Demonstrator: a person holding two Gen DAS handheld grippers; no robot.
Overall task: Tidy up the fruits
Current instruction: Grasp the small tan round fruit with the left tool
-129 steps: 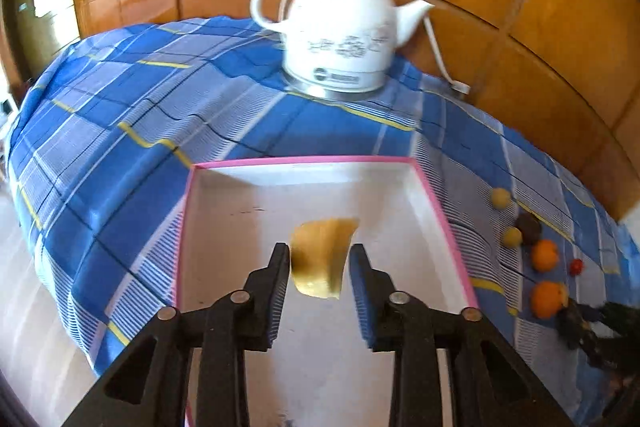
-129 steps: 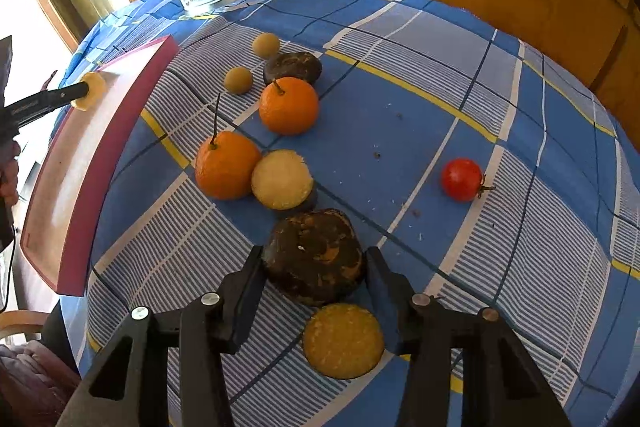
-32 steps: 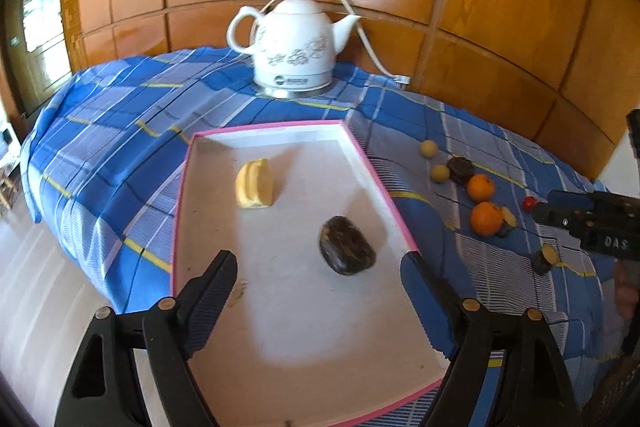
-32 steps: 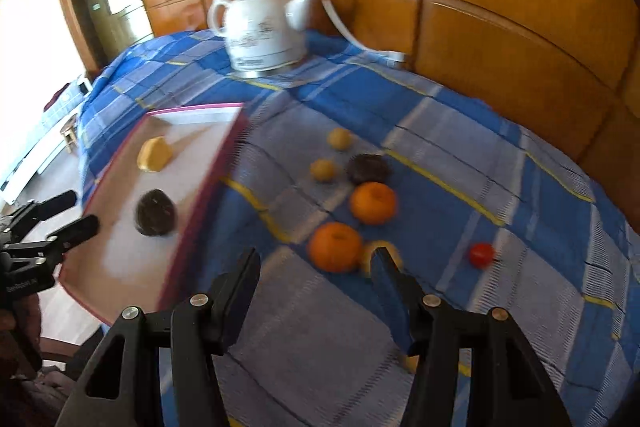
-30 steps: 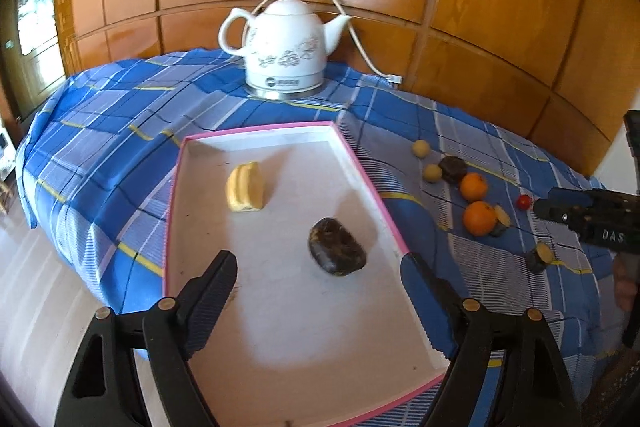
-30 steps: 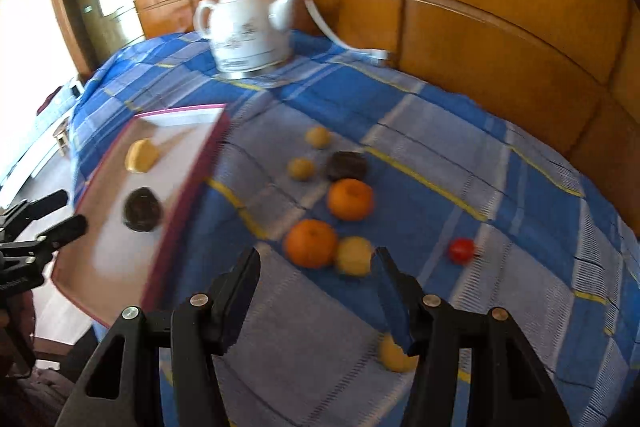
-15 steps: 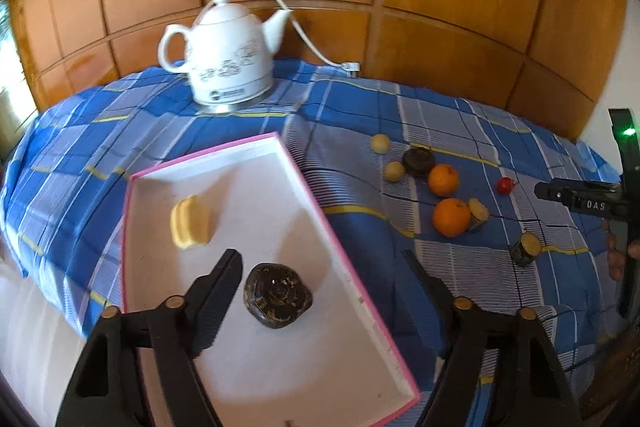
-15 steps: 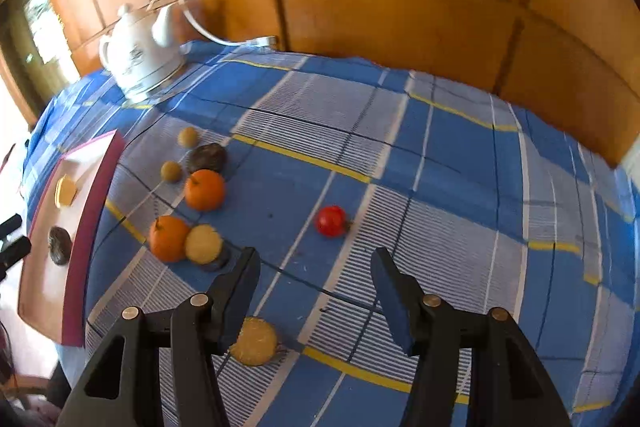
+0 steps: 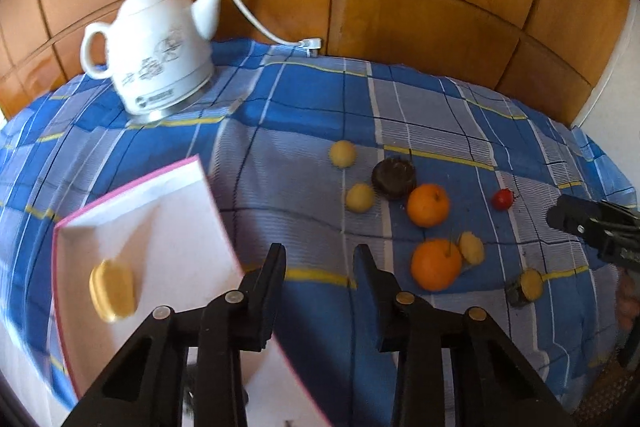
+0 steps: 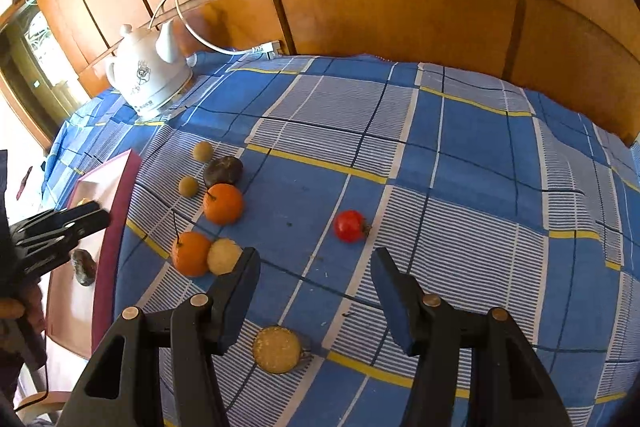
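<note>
Blue plaid tablecloth (image 10: 460,155), left gripper (image 9: 320,255) now narrower, off pink tray (image 9: 168,195).

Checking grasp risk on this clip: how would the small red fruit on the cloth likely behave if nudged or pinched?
The small red fruit is round and sits alone on the tablecloth, so a nudge would probably roll it. Its glossy skin may slip between hard fingers, and it looks soft enough to bruise.

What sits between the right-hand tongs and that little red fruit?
Nothing visible. The right tongs are open, and only bare cloth lies between them and the red fruit; the oranges sit off to the left.
</note>
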